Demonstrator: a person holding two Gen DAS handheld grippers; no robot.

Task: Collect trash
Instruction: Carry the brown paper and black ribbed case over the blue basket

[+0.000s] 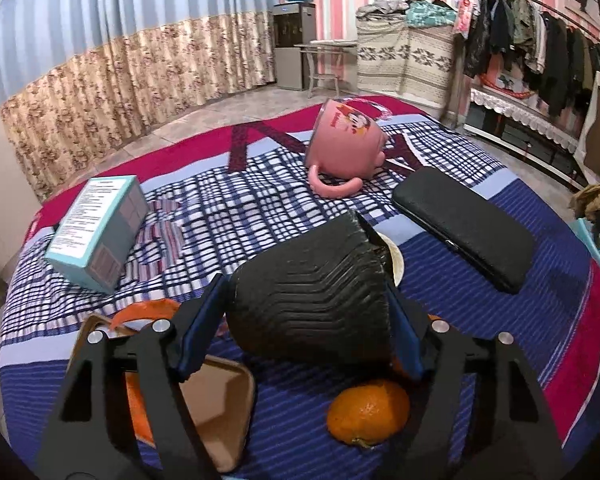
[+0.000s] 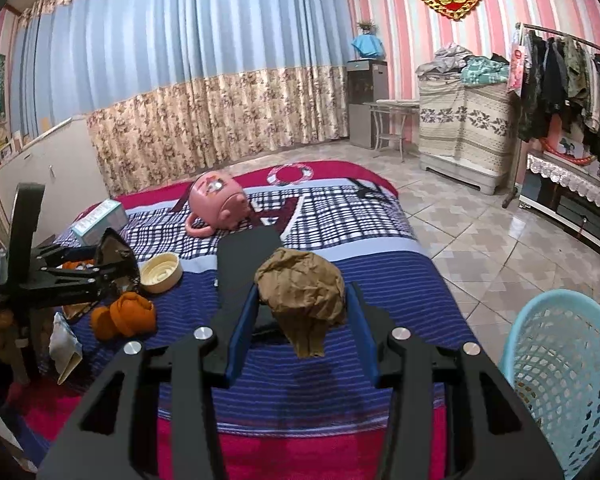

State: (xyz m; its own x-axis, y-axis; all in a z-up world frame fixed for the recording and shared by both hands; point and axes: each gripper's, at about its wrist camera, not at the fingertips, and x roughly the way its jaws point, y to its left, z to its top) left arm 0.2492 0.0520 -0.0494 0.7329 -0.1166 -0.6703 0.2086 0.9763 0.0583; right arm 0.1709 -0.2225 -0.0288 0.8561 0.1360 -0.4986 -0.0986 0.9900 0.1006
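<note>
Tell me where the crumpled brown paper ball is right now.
In the right wrist view the brown paper ball sits clamped in the right tongs, lifted over the striped blanket, with the blue basket at lower right.

left gripper (image 1: 304, 308) clamped on a ribbed black cup (image 1: 312, 300) — right gripper (image 2: 304, 312) pinching a crumpled brown paper wad (image 2: 302, 288), held aloft.

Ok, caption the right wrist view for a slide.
Right gripper holds crumpled brown paper above the bed, light blue basket waiting at right.
</note>
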